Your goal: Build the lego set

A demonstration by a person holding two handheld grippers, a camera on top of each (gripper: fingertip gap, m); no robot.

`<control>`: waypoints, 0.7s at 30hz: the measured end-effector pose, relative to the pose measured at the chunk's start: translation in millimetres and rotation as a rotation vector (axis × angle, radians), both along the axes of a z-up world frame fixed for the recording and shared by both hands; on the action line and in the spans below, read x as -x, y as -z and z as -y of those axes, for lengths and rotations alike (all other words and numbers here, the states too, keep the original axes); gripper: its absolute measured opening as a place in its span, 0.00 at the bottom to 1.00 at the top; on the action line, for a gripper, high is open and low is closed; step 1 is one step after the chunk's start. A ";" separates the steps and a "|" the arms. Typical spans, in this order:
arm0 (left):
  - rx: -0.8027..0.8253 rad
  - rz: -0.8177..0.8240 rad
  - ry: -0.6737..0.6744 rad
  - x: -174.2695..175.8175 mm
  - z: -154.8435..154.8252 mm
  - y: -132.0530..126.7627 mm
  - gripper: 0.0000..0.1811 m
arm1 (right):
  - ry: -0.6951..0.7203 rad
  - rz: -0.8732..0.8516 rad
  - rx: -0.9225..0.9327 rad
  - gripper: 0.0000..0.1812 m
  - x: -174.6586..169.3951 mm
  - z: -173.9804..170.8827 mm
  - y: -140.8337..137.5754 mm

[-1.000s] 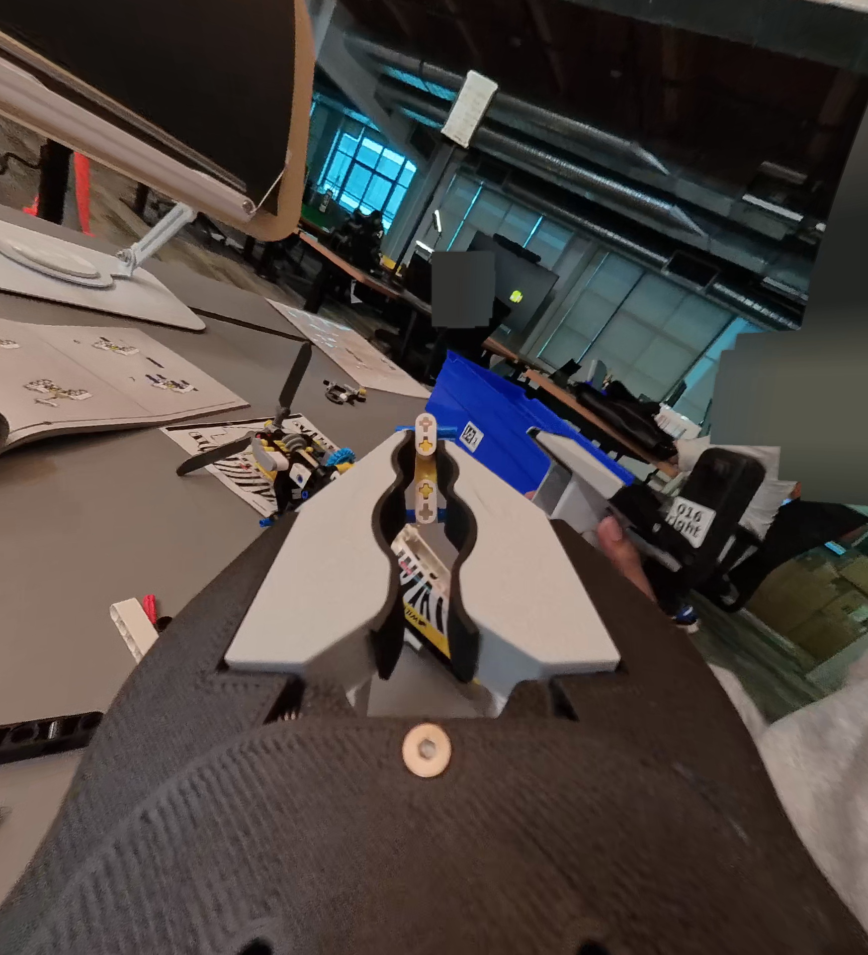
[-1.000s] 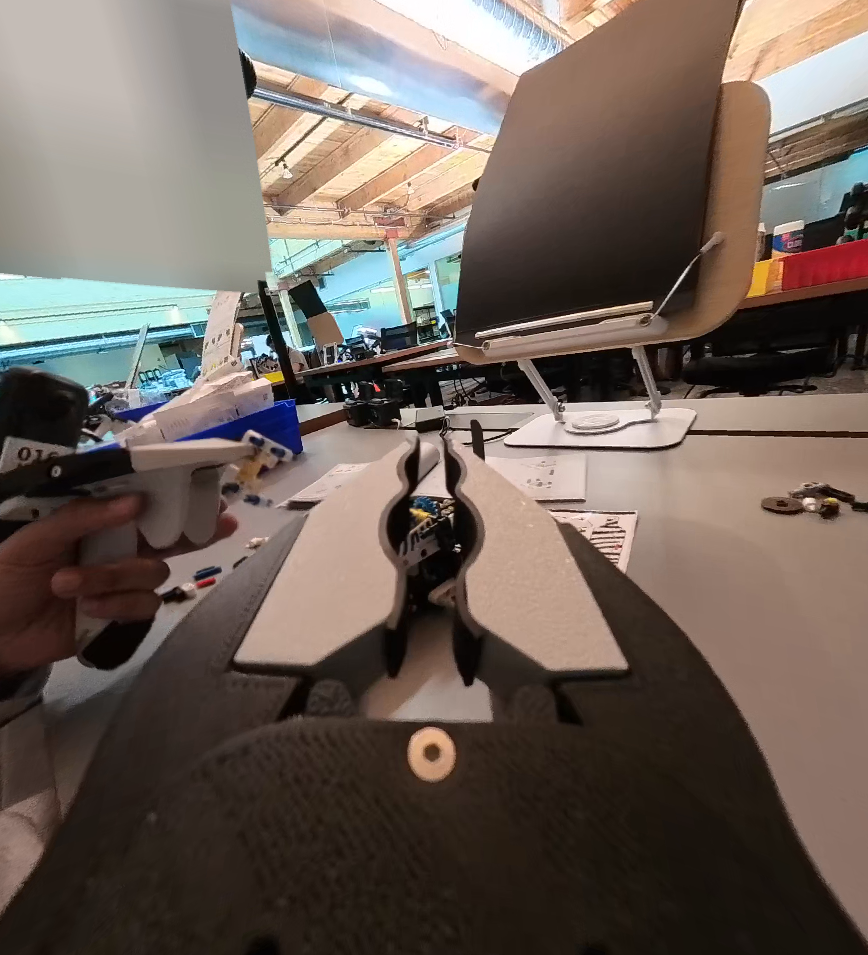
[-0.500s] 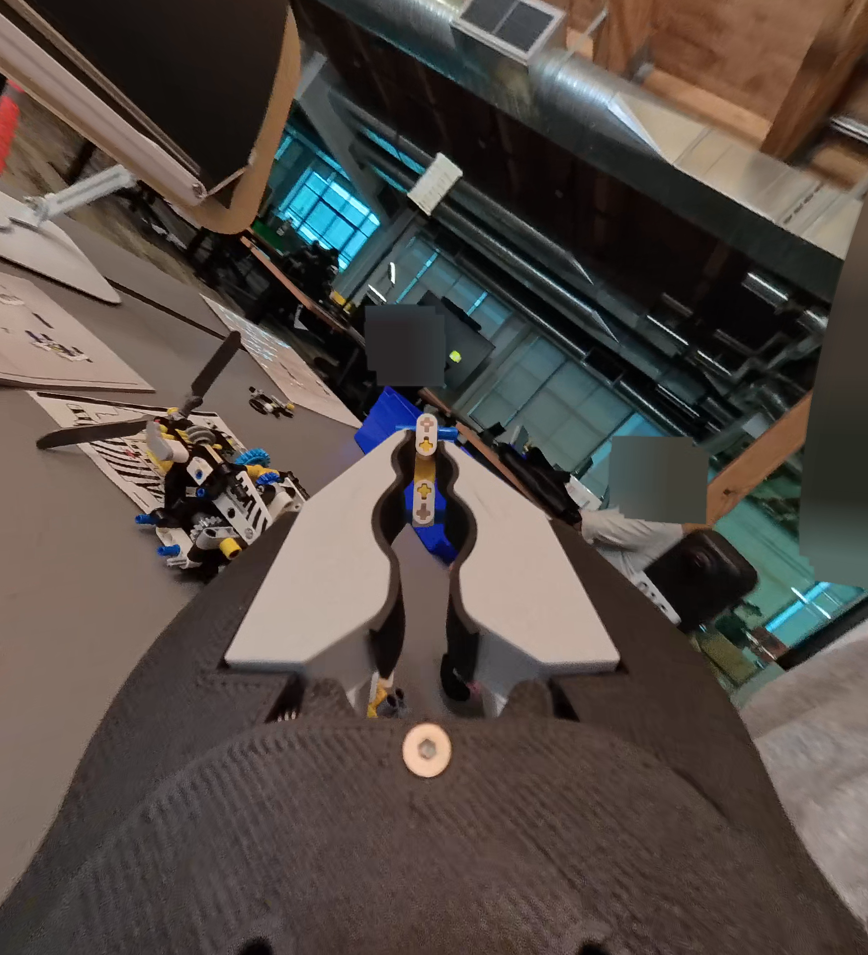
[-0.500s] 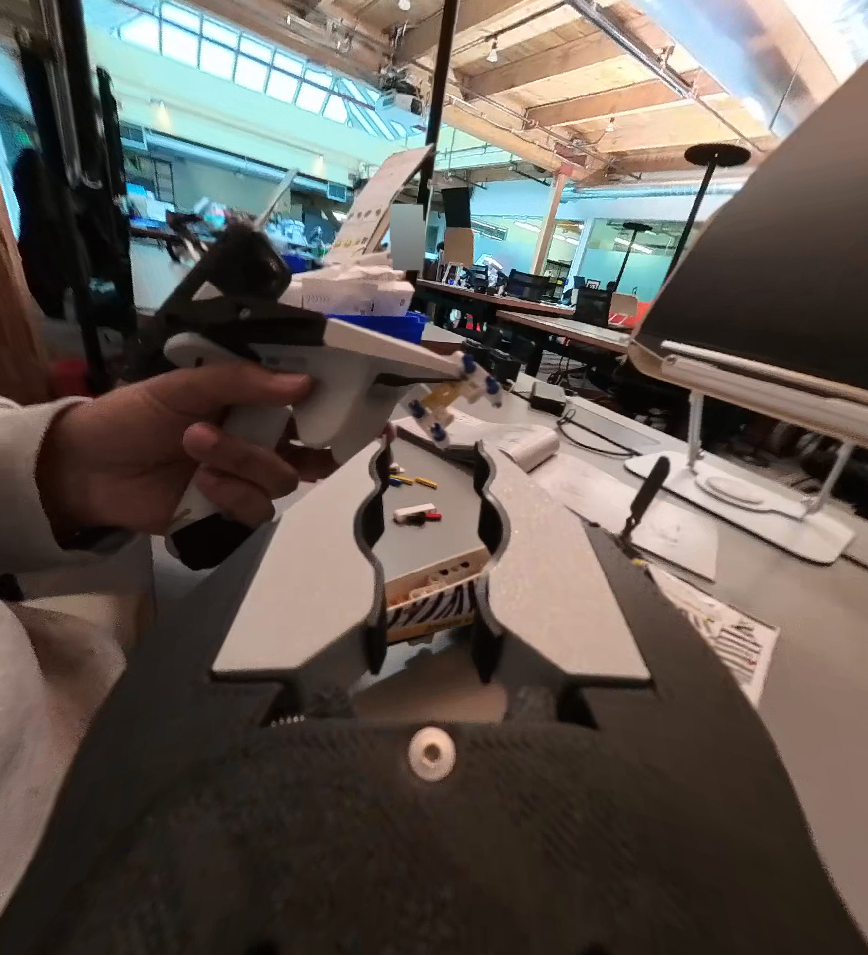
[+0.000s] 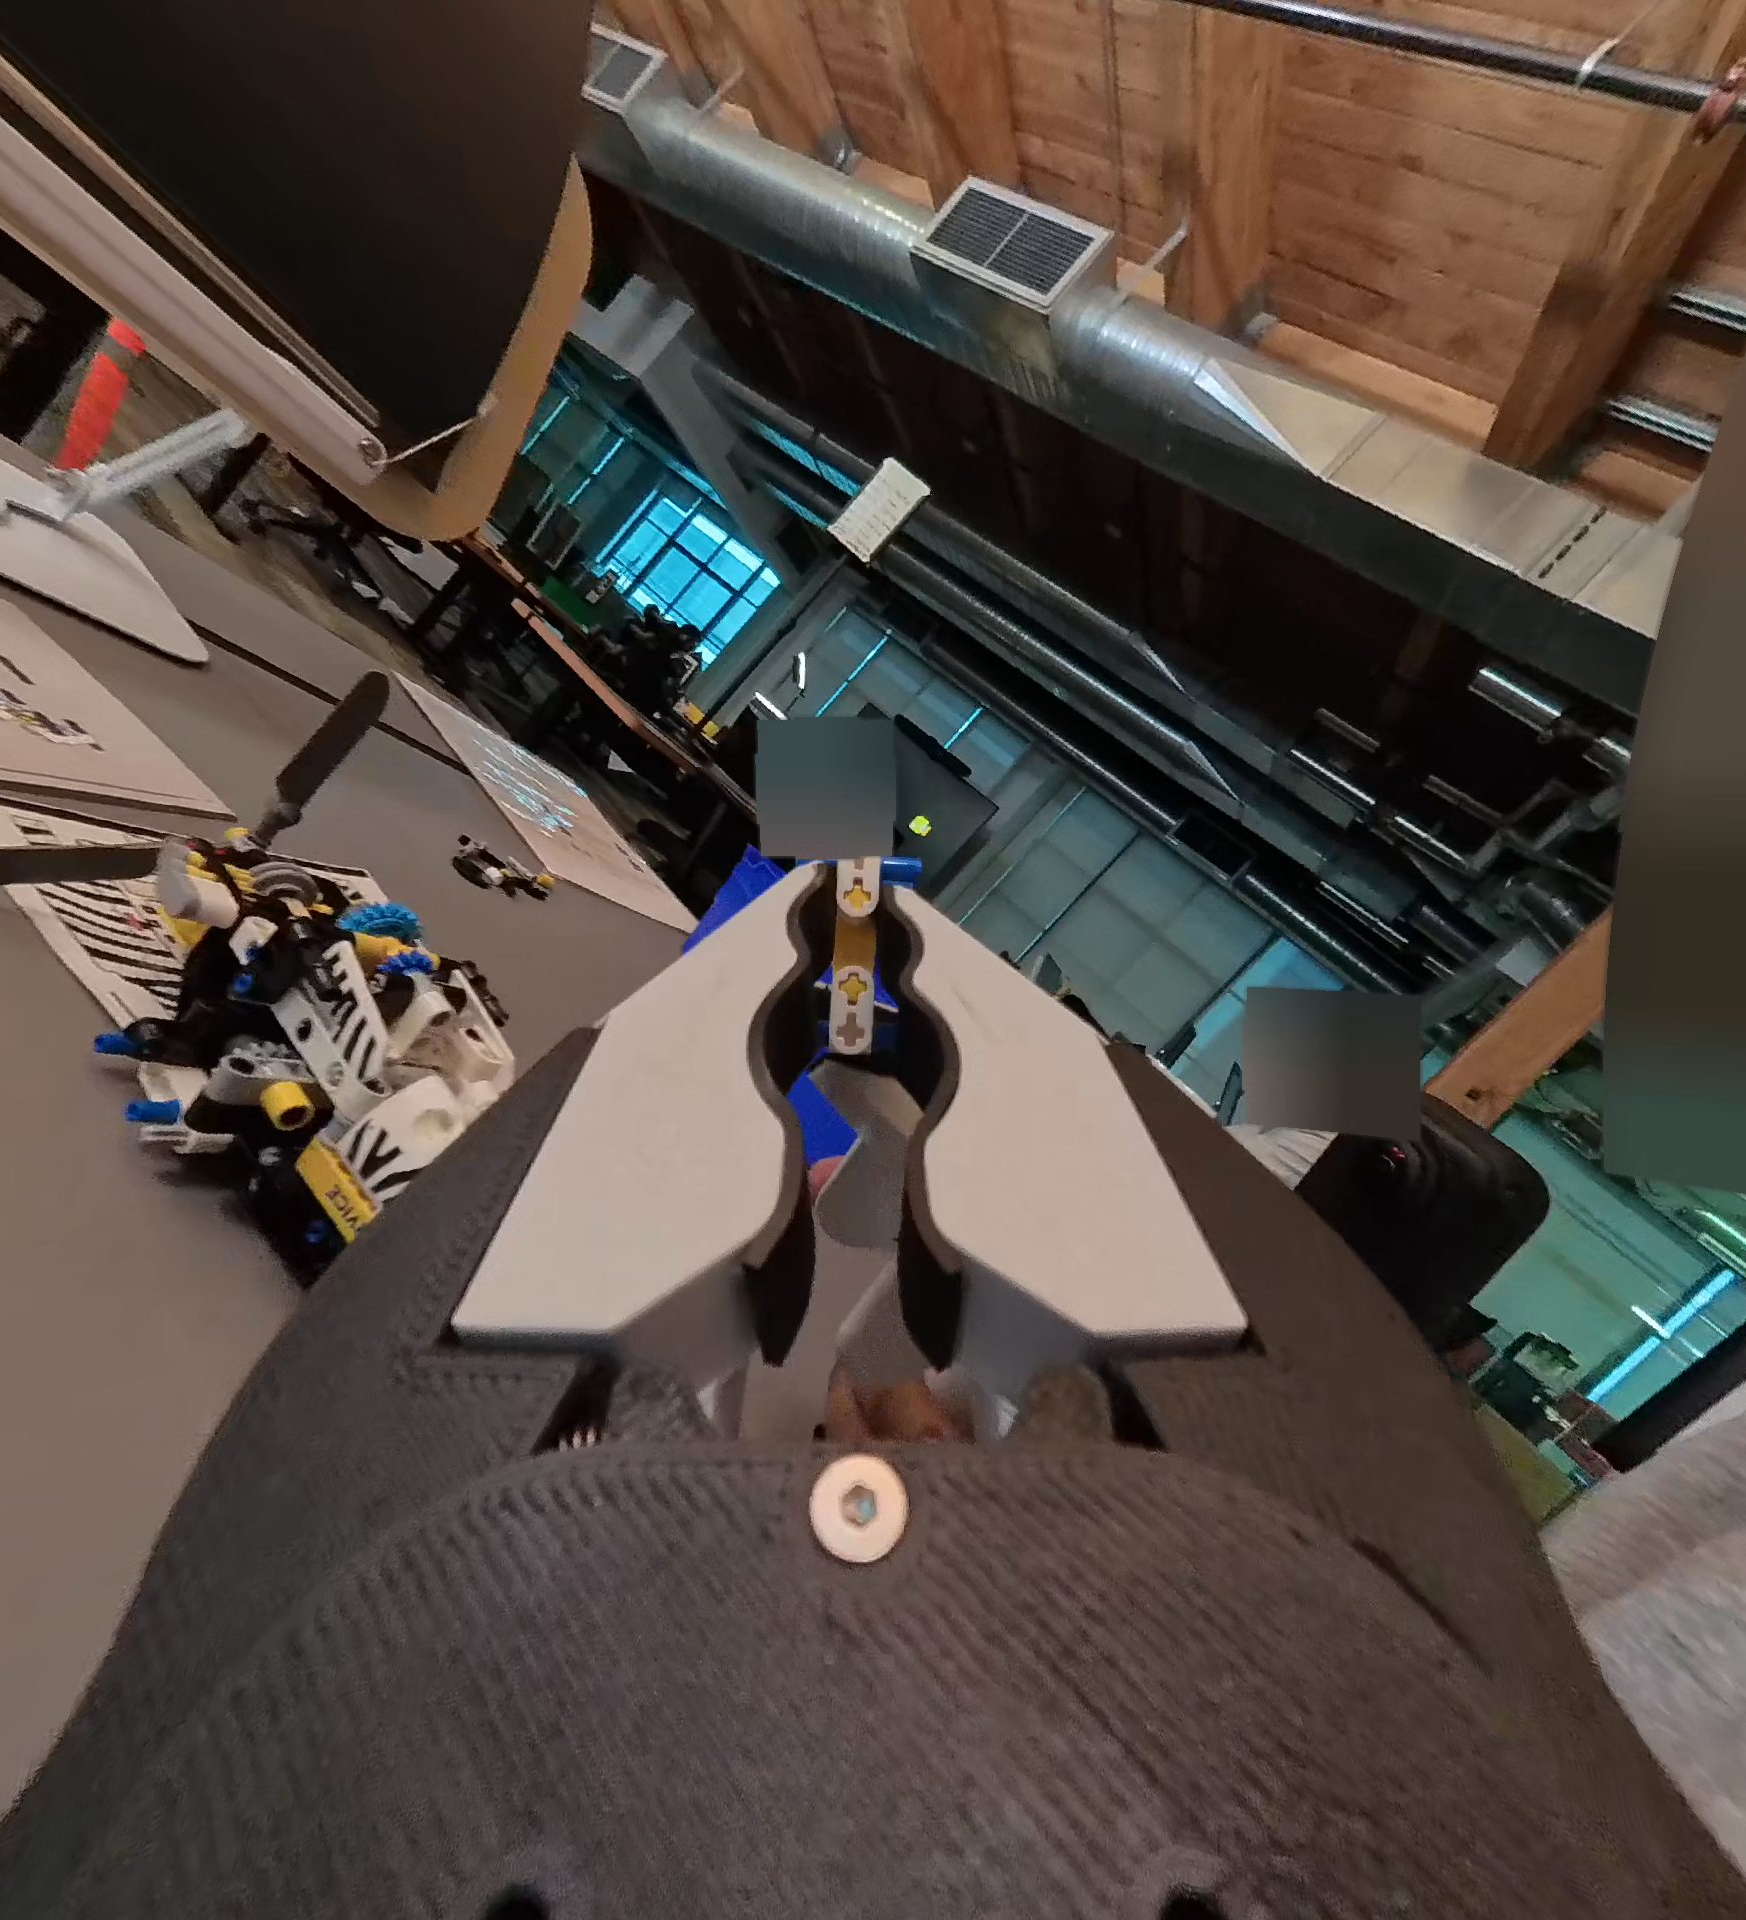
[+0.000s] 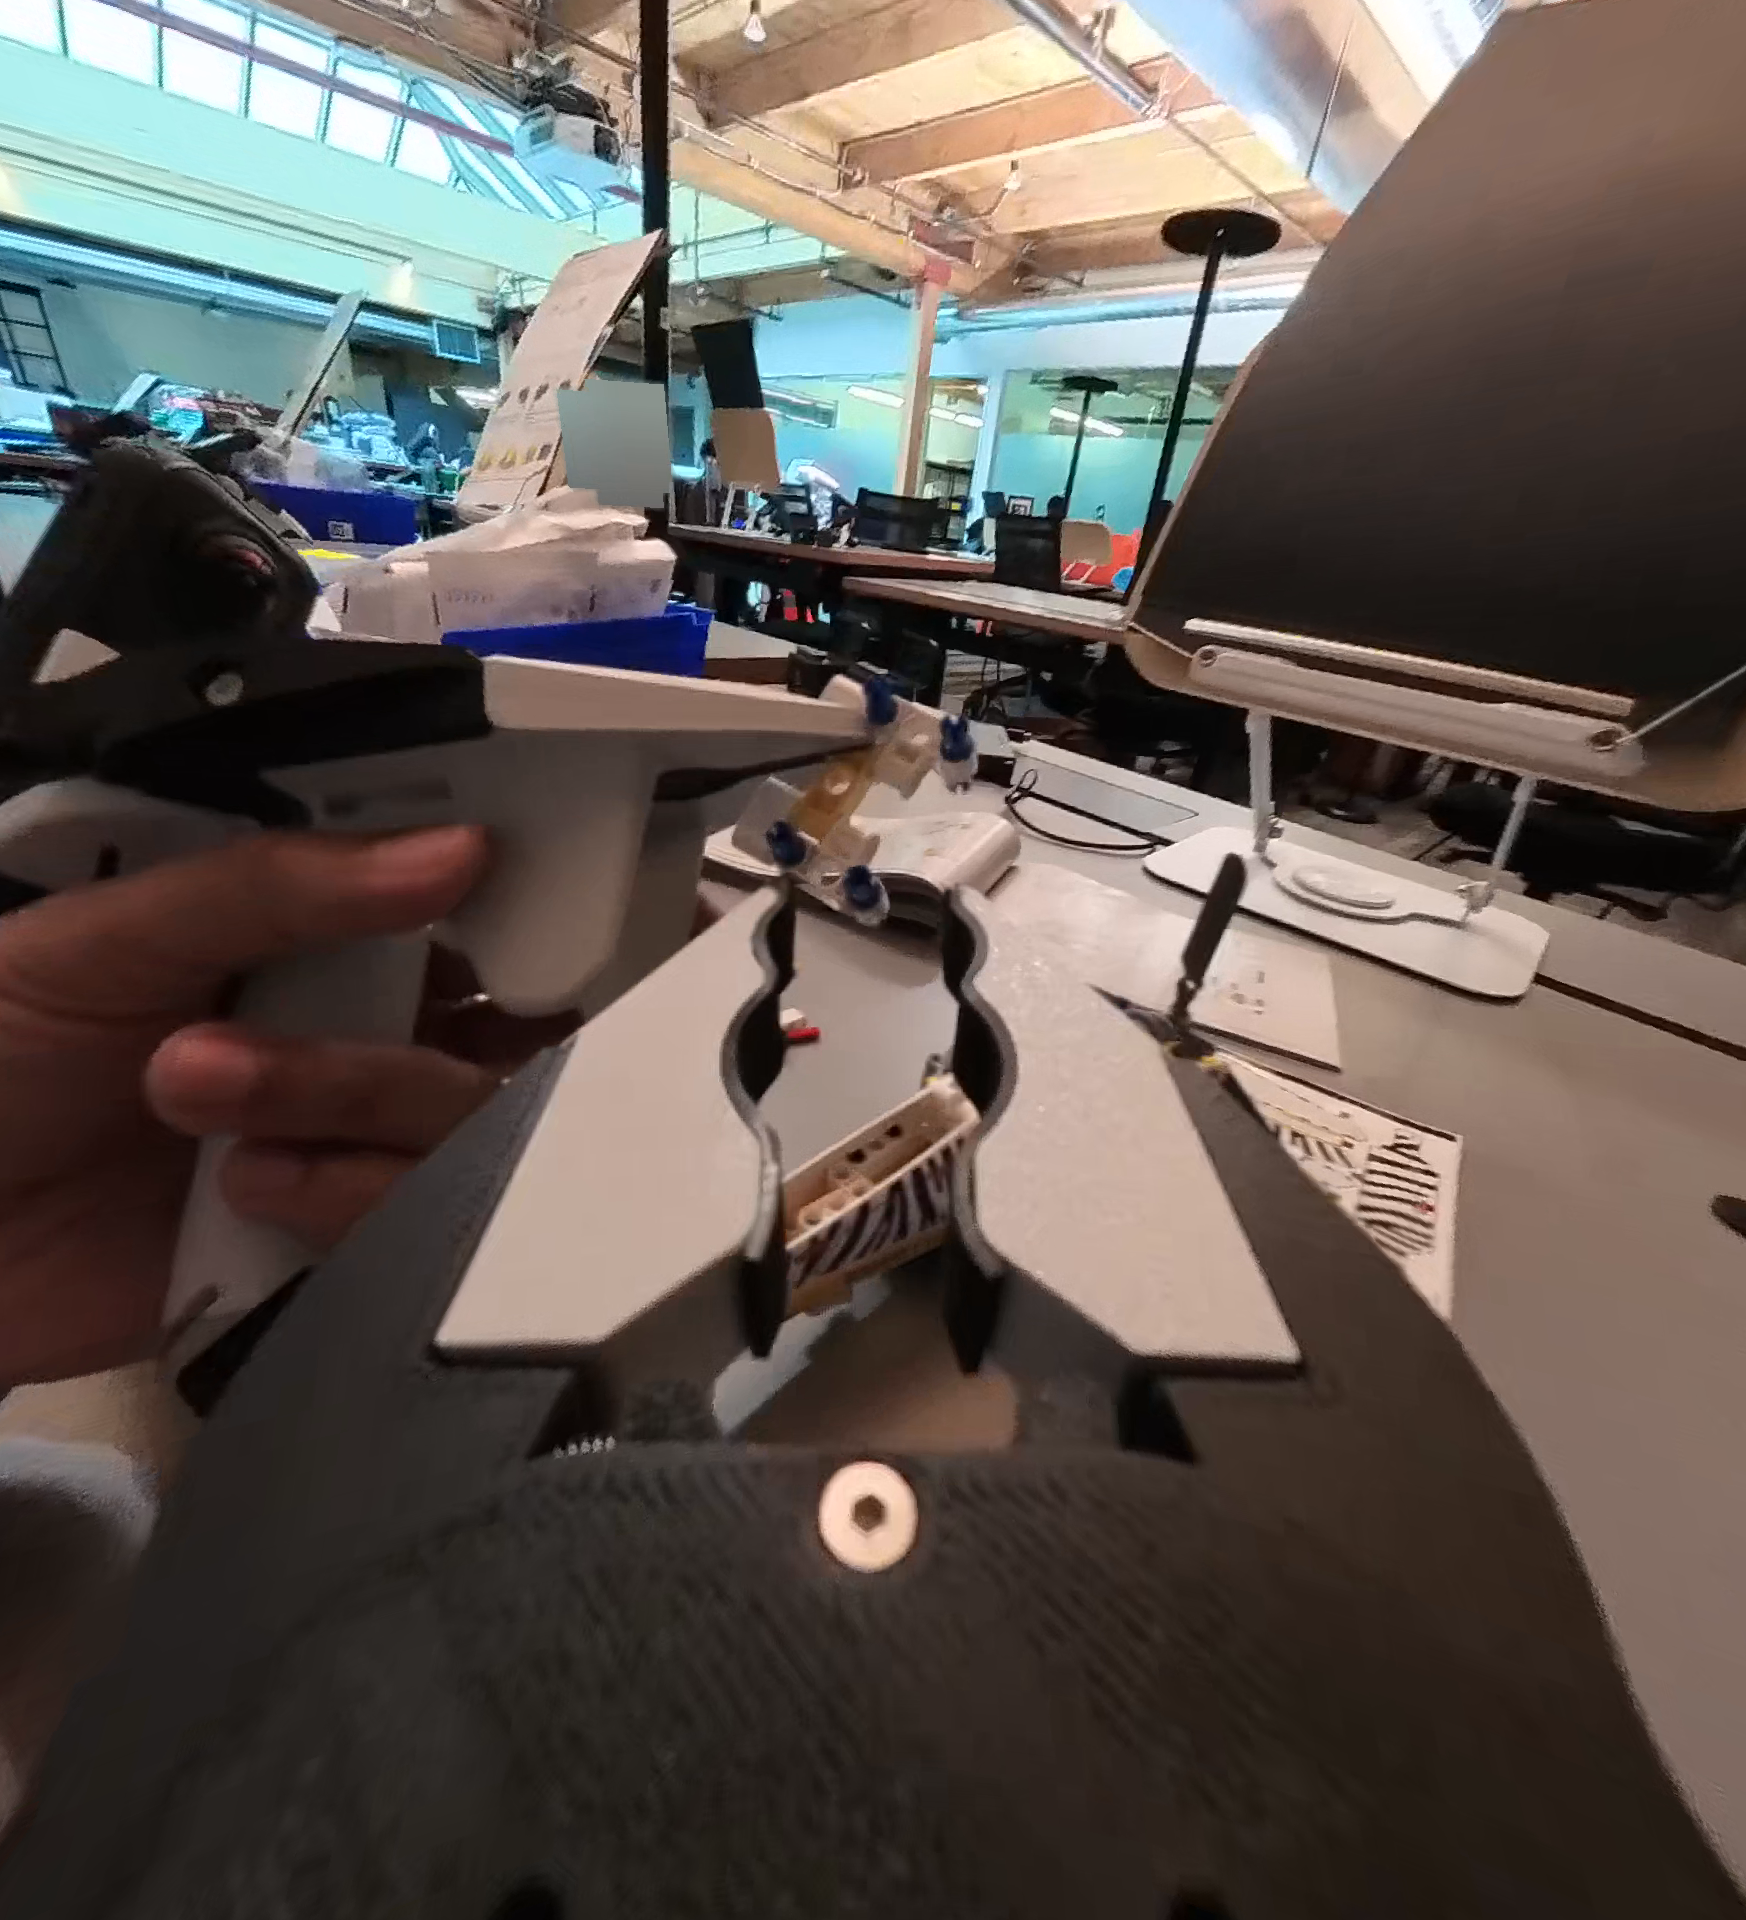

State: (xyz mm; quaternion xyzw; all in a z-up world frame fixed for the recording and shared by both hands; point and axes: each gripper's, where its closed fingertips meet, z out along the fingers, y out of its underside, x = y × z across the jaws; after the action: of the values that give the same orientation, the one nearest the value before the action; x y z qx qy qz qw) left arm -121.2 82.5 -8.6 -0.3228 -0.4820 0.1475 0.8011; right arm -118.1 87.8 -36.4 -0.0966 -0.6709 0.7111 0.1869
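My left gripper (image 5: 853, 883) is shut on a small white-and-yellow beam piece (image 5: 853, 956) with blue pins, held up in the air. It also shows in the right wrist view (image 6: 853, 727), held in a hand, with the piece (image 6: 843, 800) just beyond my right gripper's tips. My right gripper (image 6: 869, 914) is open and empty. The partly built helicopter model (image 5: 308, 1039) lies on the grey table (image 5: 38, 1299), rotor blades up. Its zebra-striped end (image 6: 879, 1184) shows low between my right fingers; whether it touches them I cannot tell.
A dark screen on a white stand (image 6: 1368, 894) is at the back right. An open instruction booklet (image 6: 910, 842), a zebra sticker sheet (image 6: 1368, 1174), loose small parts (image 6: 796, 1029) and a blue bin (image 6: 578, 634) are on the table. Less than 4 cm separates the two grippers' tips.
My right gripper opened from nearly shut and swung left toward the left gripper. My left gripper tilted upward with its piece, and the model now sits nearer on its left.
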 end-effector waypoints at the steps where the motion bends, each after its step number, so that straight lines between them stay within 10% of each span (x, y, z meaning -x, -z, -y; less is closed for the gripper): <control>1: -0.007 -0.003 0.003 -0.3 -1.1 -0.9 0.02 | 0.006 -0.008 -0.001 0.14 1.4 -2.6 -0.6; 21: -0.091 0.029 0.114 1.9 -13.3 1.7 0.03 | -0.006 -0.132 0.080 0.17 -1.6 -29.8 -18.4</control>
State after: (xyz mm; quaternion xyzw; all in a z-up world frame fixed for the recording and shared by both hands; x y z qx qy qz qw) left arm -123.2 95.8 -10.3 -0.3152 -0.4806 0.0750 0.8149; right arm -116.5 117.6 -18.0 -0.0548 -0.6285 0.7427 0.2246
